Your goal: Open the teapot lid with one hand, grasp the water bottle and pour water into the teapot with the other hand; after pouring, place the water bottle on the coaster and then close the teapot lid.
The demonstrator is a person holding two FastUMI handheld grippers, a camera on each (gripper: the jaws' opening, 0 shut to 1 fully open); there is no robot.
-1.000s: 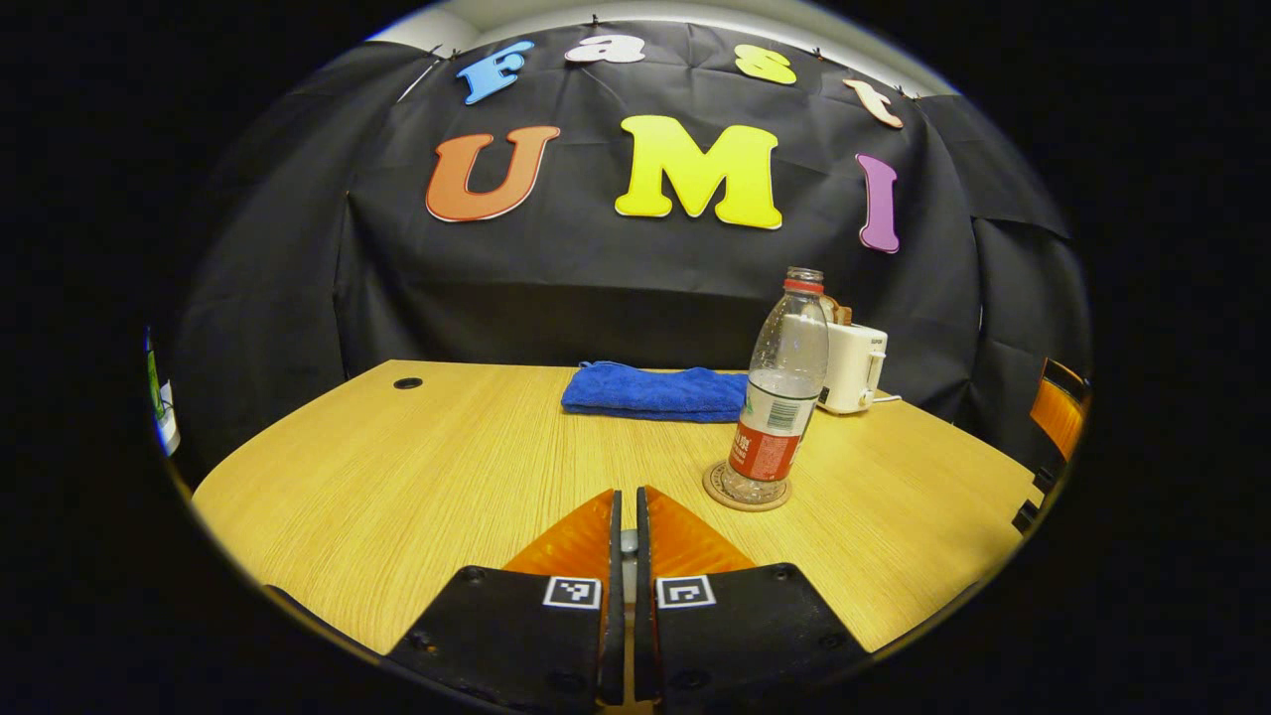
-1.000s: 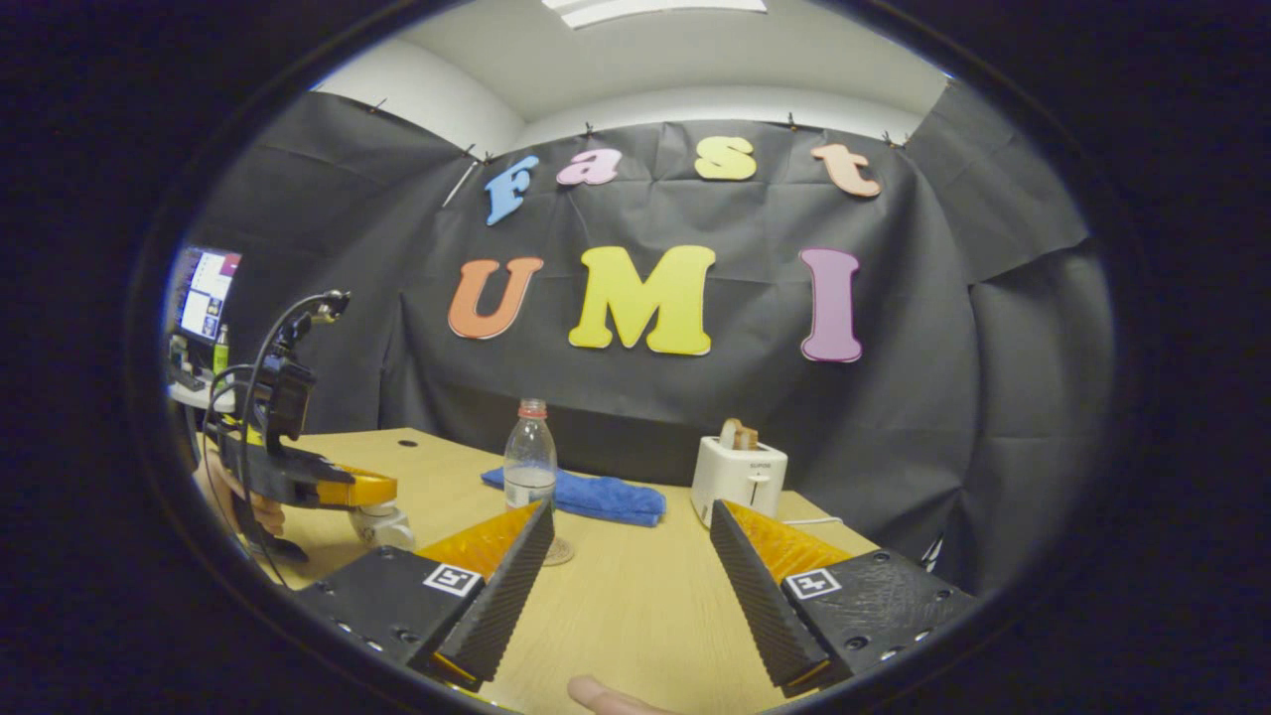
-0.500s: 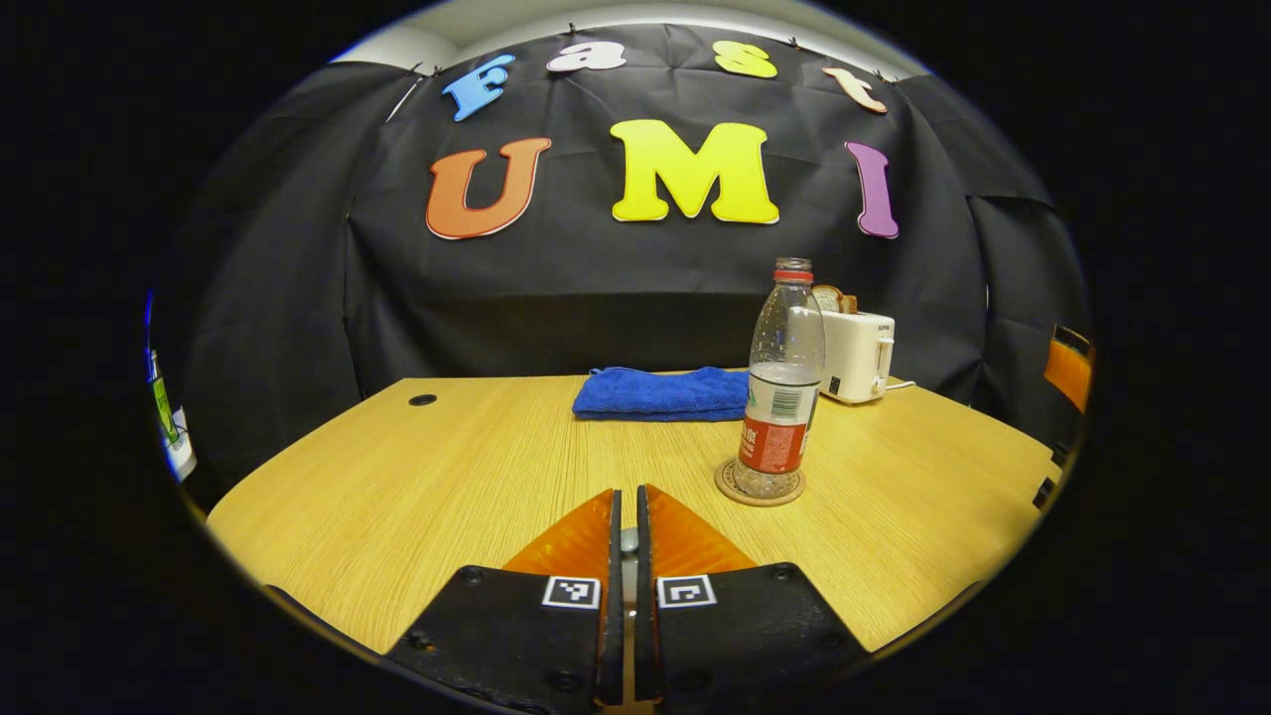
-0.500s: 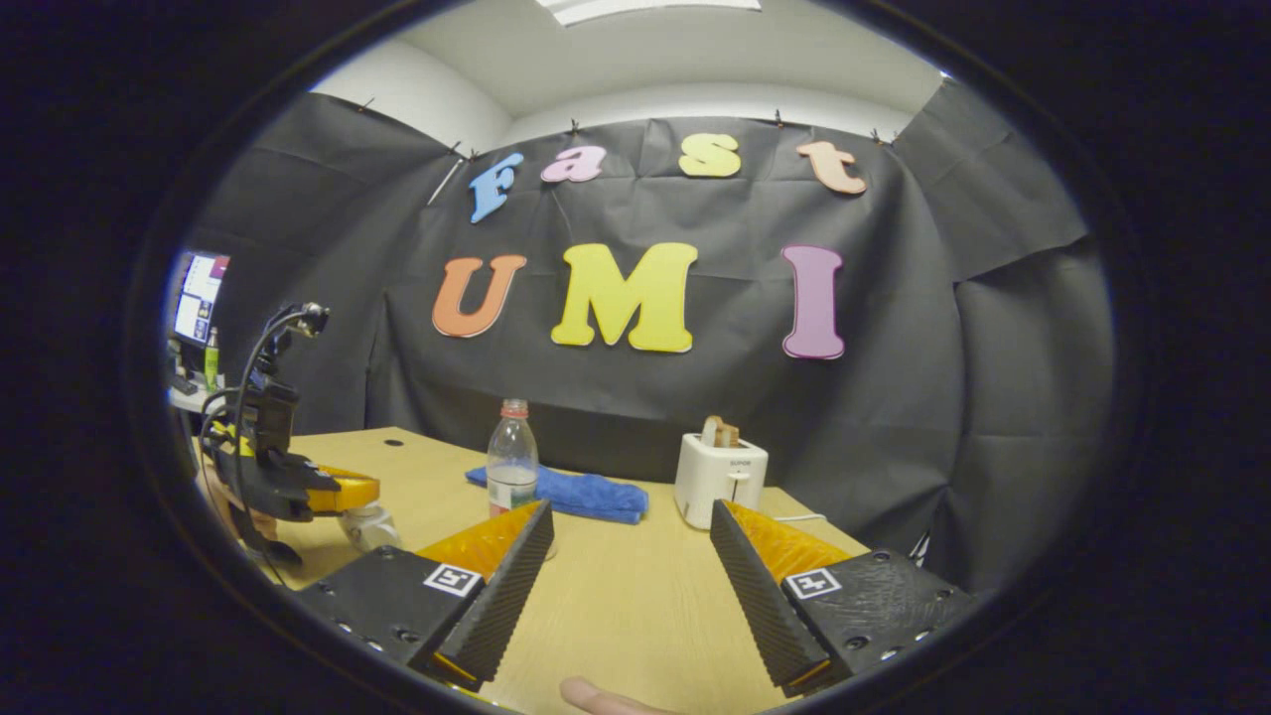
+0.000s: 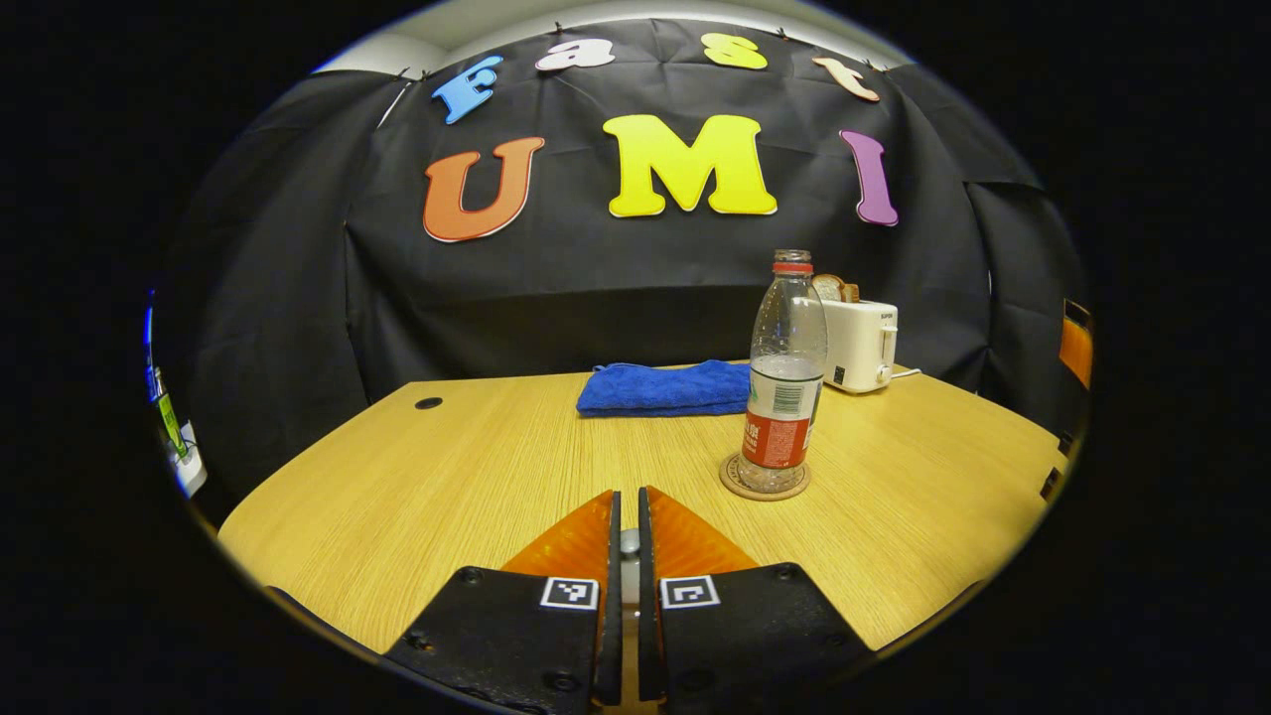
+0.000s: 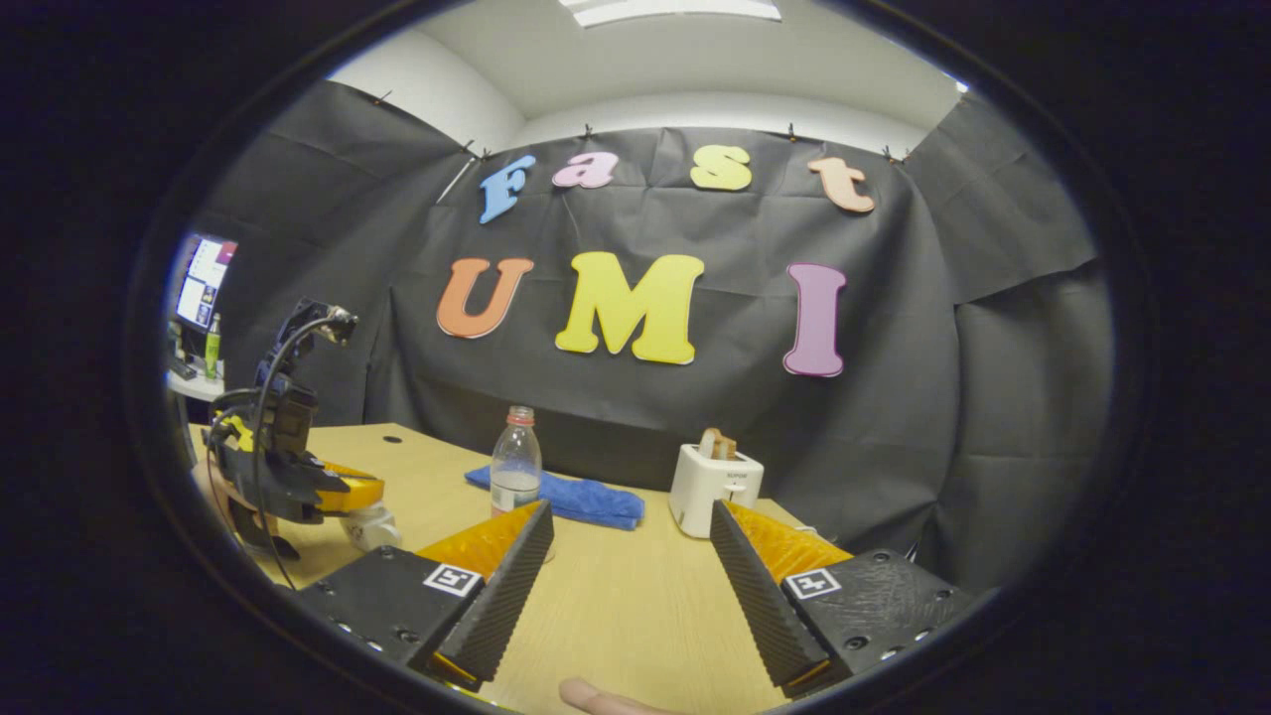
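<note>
Teapot (image 6: 369,524) shows at the left edge of the right gripper view as a small white rounded body on the wooden surface (image 6: 616,606), with the left gripper (image 6: 362,490) directly over its top; from there I cannot tell whether the lid is on the pot or lifted. The left gripper view looks along that same gripper (image 5: 625,516) and adds what the other cannot: its two fingers stand almost together, a thin slit between them, with a small pale piece (image 5: 629,541) pinched in the slit that may be the lid knob, though too little shows to be sure. The water bottle (image 5: 784,372) stands upright on the round coaster (image 5: 765,478), its neck open and its water level near the middle; in the left gripper view the coaster shows plainly, while in the right gripper view the bottle's (image 6: 516,474) base is hidden behind a finger. Just behind the bottle lies a folded blue cloth (image 5: 667,388), and to its right a white toaster (image 5: 860,345) with bread in the slot. The right gripper (image 6: 631,566) is spread wide and holds nothing, hanging over the bare surface well short of the bottle. A fingertip (image 6: 601,696) shows at the bottom edge of that view.
</note>
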